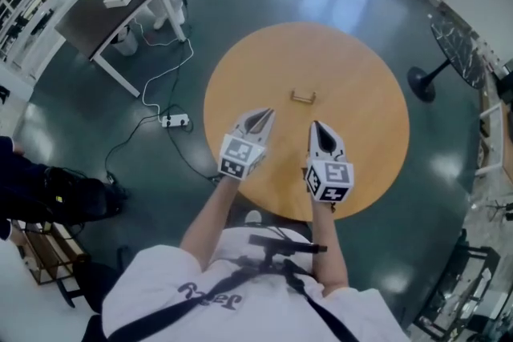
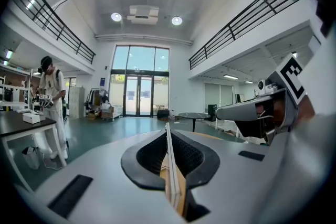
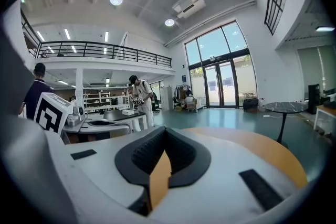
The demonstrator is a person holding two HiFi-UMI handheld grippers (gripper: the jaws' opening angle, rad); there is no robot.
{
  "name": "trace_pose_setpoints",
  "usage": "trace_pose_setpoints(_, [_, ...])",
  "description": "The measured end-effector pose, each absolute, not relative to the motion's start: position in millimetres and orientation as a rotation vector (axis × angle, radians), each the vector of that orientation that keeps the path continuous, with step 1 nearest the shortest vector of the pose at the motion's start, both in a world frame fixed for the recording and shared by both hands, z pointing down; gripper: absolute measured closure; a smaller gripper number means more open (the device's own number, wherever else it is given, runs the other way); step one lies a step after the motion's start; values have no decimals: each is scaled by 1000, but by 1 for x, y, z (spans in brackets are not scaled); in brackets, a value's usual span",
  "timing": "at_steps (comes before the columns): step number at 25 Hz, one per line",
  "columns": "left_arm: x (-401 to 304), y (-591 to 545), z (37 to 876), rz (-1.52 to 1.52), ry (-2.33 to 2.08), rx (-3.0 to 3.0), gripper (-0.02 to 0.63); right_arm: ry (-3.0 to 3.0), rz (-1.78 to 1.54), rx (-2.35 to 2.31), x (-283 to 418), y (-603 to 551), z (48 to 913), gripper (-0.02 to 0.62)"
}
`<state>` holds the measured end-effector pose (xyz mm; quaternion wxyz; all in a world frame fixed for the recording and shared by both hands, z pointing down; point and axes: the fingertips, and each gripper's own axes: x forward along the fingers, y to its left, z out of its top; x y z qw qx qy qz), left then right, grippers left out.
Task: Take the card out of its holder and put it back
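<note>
A small card holder [image 1: 303, 97] stands near the middle of the round wooden table [image 1: 369, 132]; it is too small to tell whether a card is in it. My left gripper [image 1: 263, 114] hovers over the table's near part, short of the holder and to its left, jaws shut with nothing seen between them. My right gripper [image 1: 316, 126] is beside it on the right, also shut and empty. The left gripper view shows its jaws [image 2: 168, 131] meeting in a thin line, and the right gripper [image 2: 247, 111] to the side. In the right gripper view the pads [image 3: 164, 136] touch at the tip.
A dark desk [image 1: 104, 16] with a white box stands at the far left, with a person [image 2: 50, 97] beside it. A power strip [image 1: 175, 121] and cables lie on the floor left of the table. A stand with a round base [image 1: 421, 82] is at the right.
</note>
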<state>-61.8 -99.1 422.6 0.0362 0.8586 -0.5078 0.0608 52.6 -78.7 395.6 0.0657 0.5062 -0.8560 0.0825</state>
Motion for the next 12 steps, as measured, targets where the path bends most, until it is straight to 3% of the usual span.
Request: trace_pose_setpoints(12, [-68,-146,419,487,-1373,2875,580,-2515,349,1553,85,-102,421,581])
